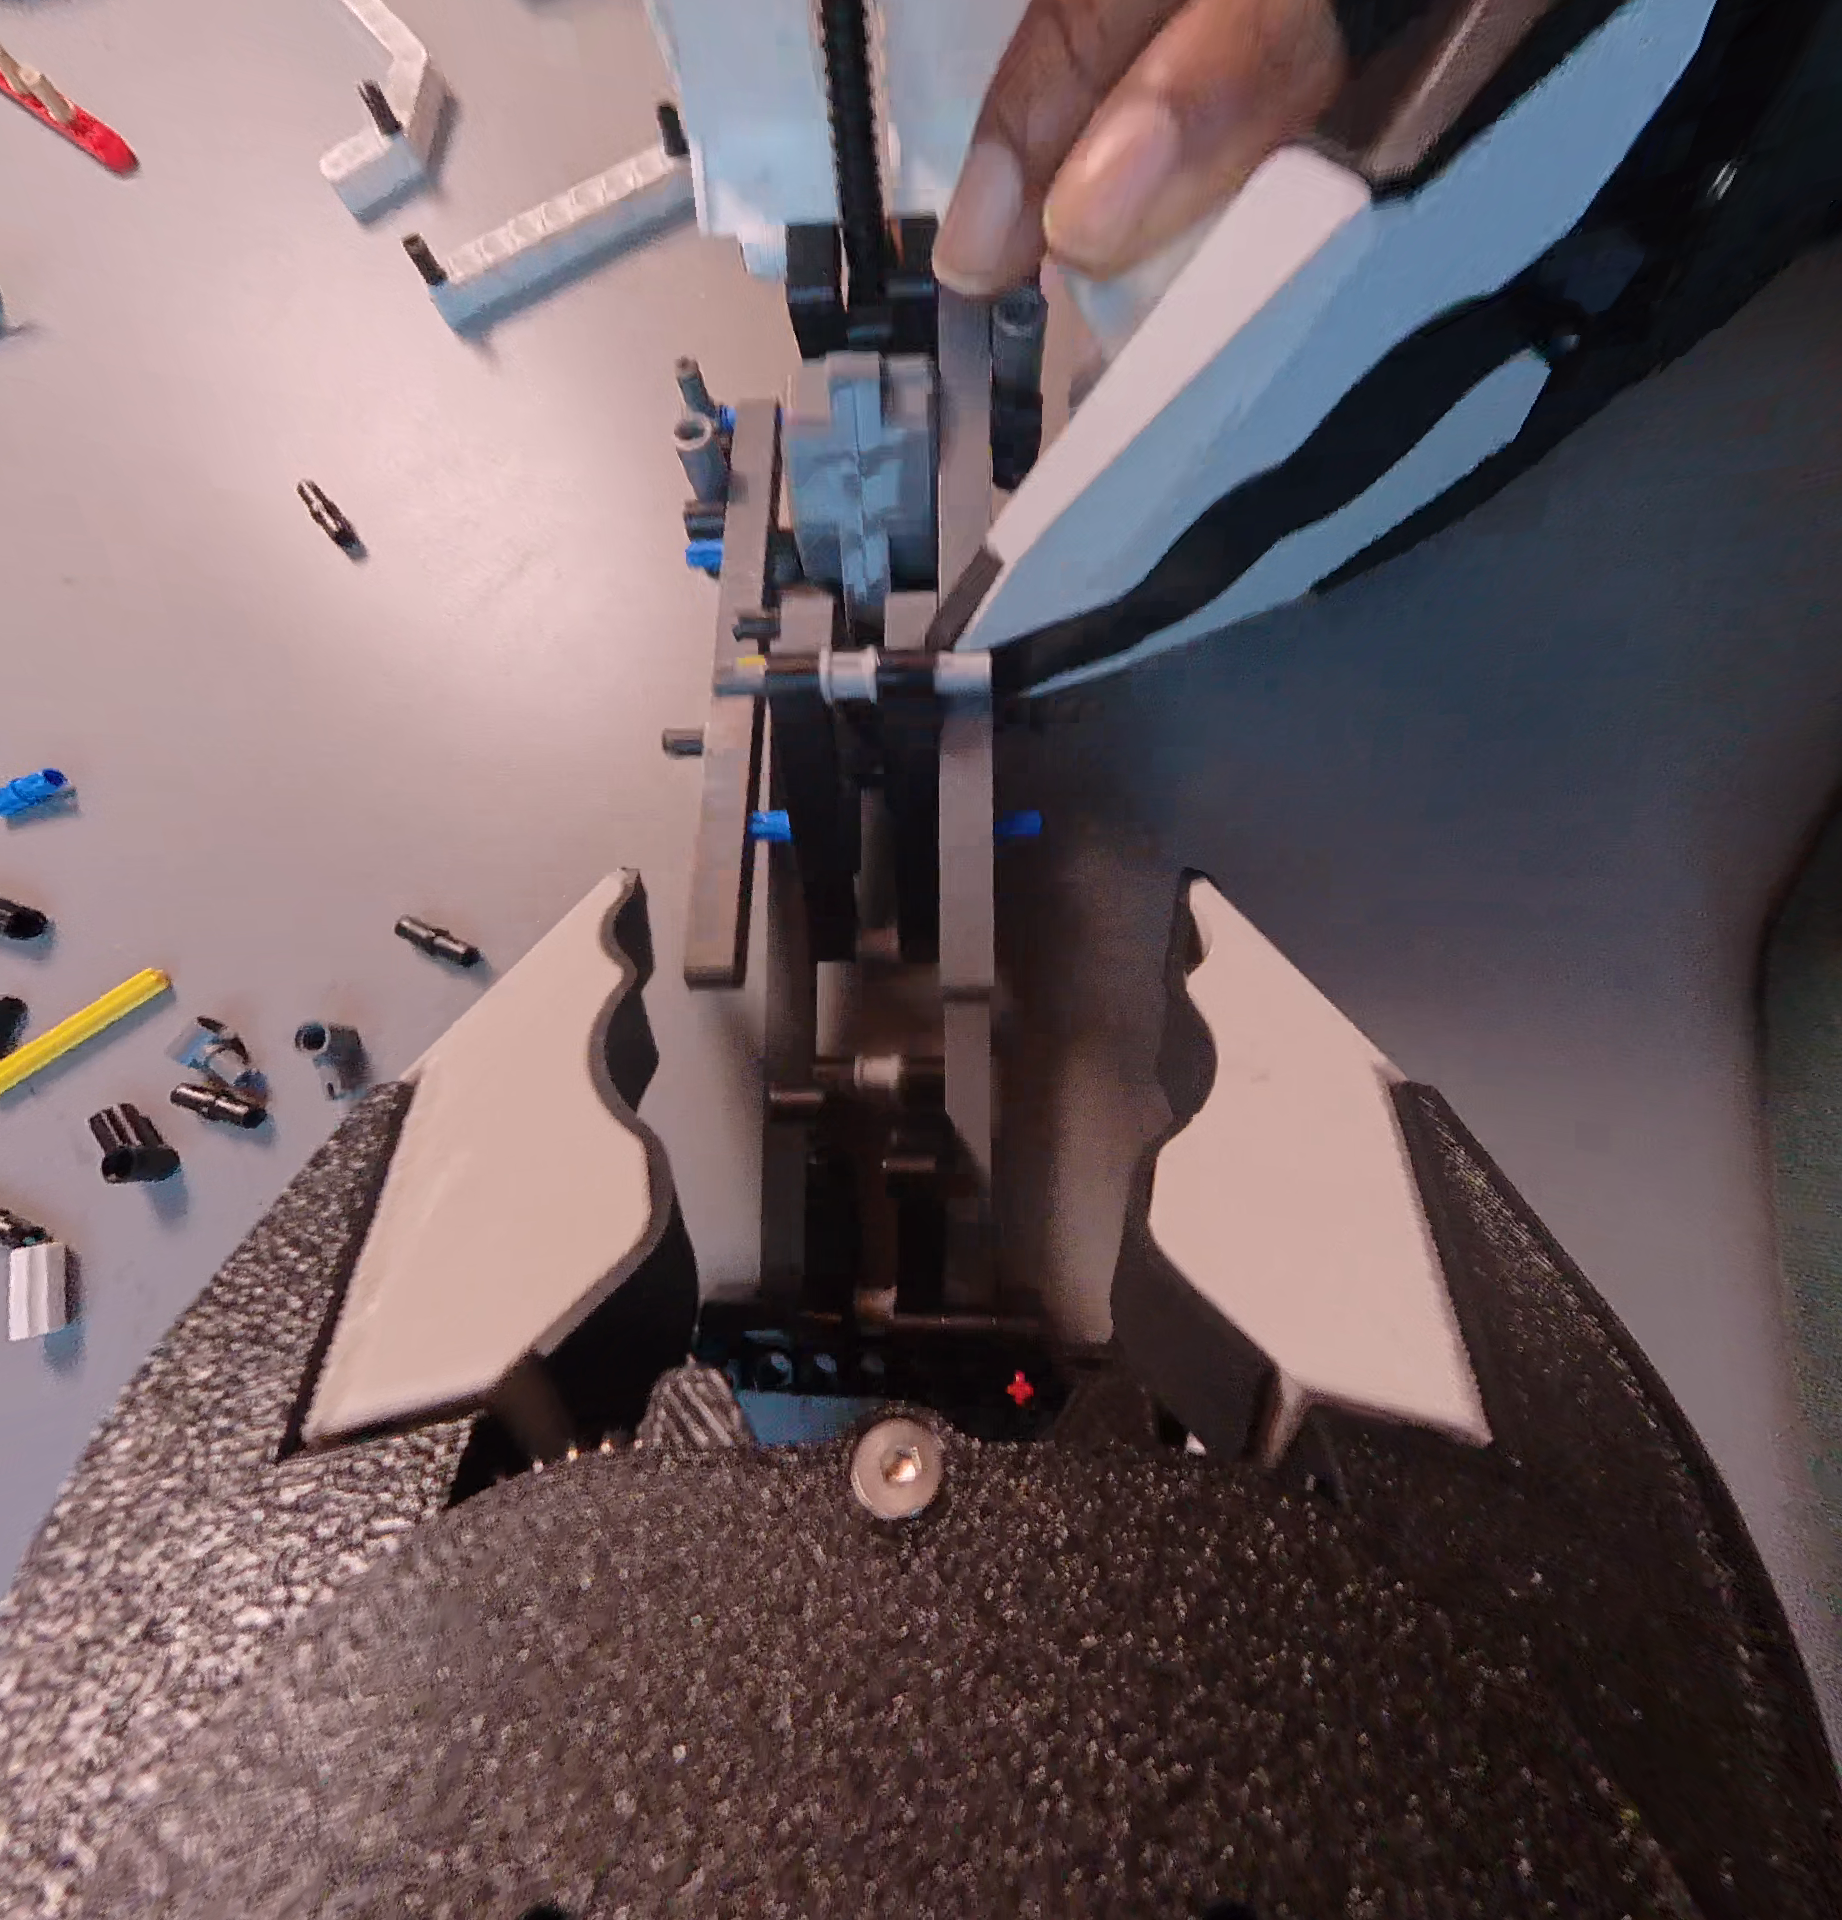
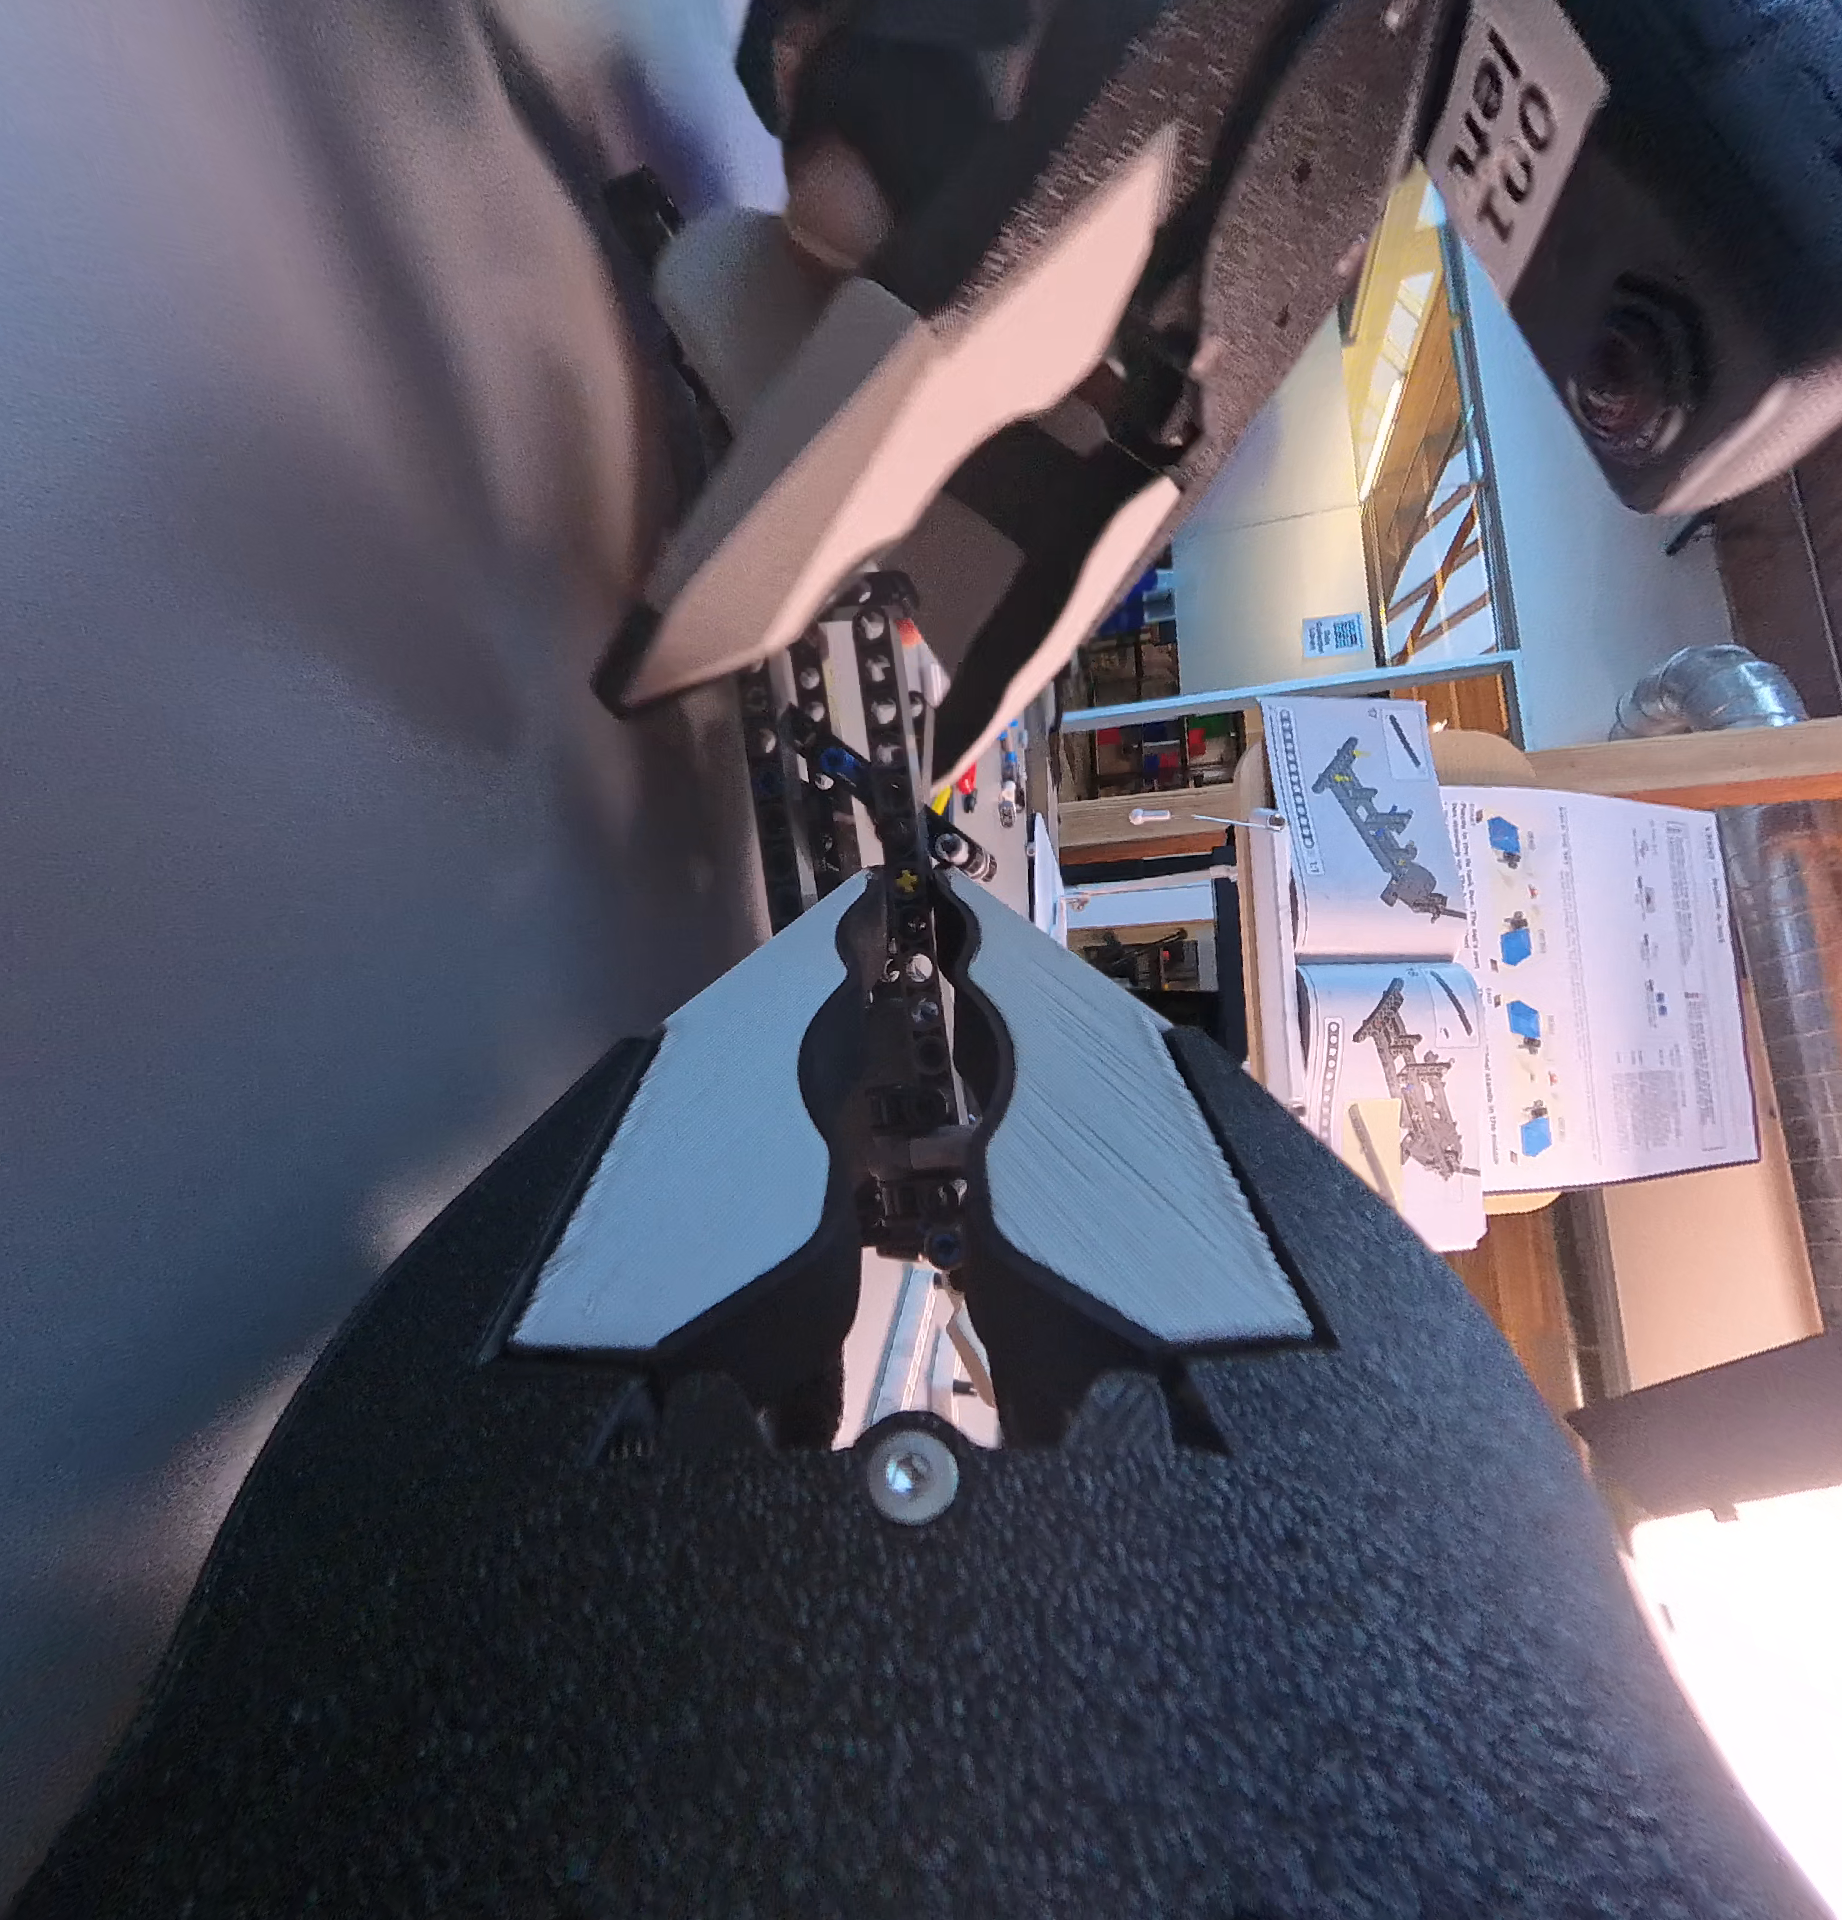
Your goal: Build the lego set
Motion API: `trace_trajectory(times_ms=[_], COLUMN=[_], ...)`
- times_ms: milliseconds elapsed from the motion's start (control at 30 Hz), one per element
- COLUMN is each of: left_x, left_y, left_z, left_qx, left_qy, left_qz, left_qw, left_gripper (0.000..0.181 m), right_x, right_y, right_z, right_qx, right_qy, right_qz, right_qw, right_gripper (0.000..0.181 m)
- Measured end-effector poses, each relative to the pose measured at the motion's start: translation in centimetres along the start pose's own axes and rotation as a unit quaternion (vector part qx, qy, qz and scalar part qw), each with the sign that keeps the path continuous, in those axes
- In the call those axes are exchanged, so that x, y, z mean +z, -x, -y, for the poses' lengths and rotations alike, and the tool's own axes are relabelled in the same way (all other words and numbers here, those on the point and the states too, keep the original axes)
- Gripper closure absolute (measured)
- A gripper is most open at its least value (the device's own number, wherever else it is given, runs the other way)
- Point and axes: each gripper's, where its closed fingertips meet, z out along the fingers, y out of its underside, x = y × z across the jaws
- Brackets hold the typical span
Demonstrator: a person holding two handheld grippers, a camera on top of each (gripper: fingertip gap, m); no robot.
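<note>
The grey surface [image 1: 273, 644] carries everything, and I take the long dark lego frame [image 1: 875, 790] as my landmark. It runs straight away from my left tool [image 1: 912, 914], its long axis in line with that tool's fingers, its near end reaching back between them to the tool's body. My left tool stands released: both pale pads are spread apart, with a gap on each side of the frame, so it straddles the frame without gripping. My right tool [image 2: 909, 883] is clenched on one black holed beam of the frame, tips closed on it just below a yellow cross-axle end; in the left wrist view that same tool comes in from the frame's right, its tip at the grey bushes on a cross axle roughly halfway along. A bare hand [image 1: 1125, 135] also rests fingertips on the frame's far end. So I judge the right tool is the one carrying the frame, and the left needs only to close inward to share the grip. Left of the frame lie pale grey beams [image 1: 553, 239], then a yellow axle [image 1: 70, 1034], and loose black pins [image 1: 437, 940] and a blue pin [image 1: 25, 795].
</note>
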Motion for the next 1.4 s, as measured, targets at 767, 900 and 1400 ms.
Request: trace_trajectory(times_ms=[767, 900, 1400], left_x=[0.2, 0.2, 0.1], left_y=[1.2, 1.1, 1.4], left_z=[-1.3, -1.3, -1.3], left_qx=[-0.001, 0.005, 0.013], left_qy=[0.023, 0.025, 0.047], left_qz=[-0.028, -0.030, -0.036], left_qw=[0.999, 0.999, 0.998], left_gripper=[0.130, 0.129, 0.132], right_x=[-0.3, -0.4, -2.1], right_y=[0.0, 0.1, 0.7], right_z=[0.4, 0.6, 1.8], right_qx=[-0.044, -0.038, -0.028], right_qy=[-0.020, -0.033, -0.090], right_qz=[0.013, 0.024, 0.009], right_qw=[0.999, 0.998, 0.995], right_gripper=[0.176, 0.176, 0.177])
